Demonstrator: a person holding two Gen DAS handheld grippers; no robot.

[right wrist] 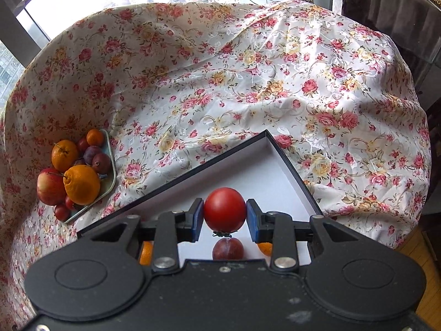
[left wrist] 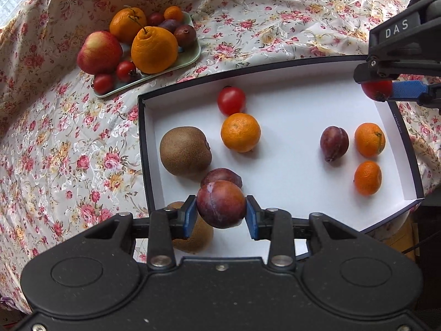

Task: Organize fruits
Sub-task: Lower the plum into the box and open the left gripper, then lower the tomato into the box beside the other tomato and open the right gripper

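My left gripper [left wrist: 221, 215] is shut on a dark purple plum [left wrist: 220, 204], held over the near-left part of a shallow white box [left wrist: 289, 88]. In the box lie a kiwi [left wrist: 185, 151], a second kiwi [left wrist: 195, 234] half hidden under the gripper, a plum [left wrist: 221, 176], a tomato [left wrist: 231, 100], an orange [left wrist: 240, 132], another plum [left wrist: 334, 143] and two small oranges [left wrist: 369, 139] [left wrist: 367, 178]. My right gripper [right wrist: 225, 217] is shut on a red tomato [right wrist: 224, 209] over the box's far right corner [right wrist: 273, 143]; the left wrist view shows that gripper [left wrist: 379, 89] too.
A pale green tray [left wrist: 187, 58] at the far left of the floral tablecloth [left wrist: 69, 143] carries an apple [left wrist: 99, 52], two big oranges, small tomatoes, plums and a small orange. The same tray [right wrist: 109, 182] appears at left in the right wrist view. A window lies beyond the table.
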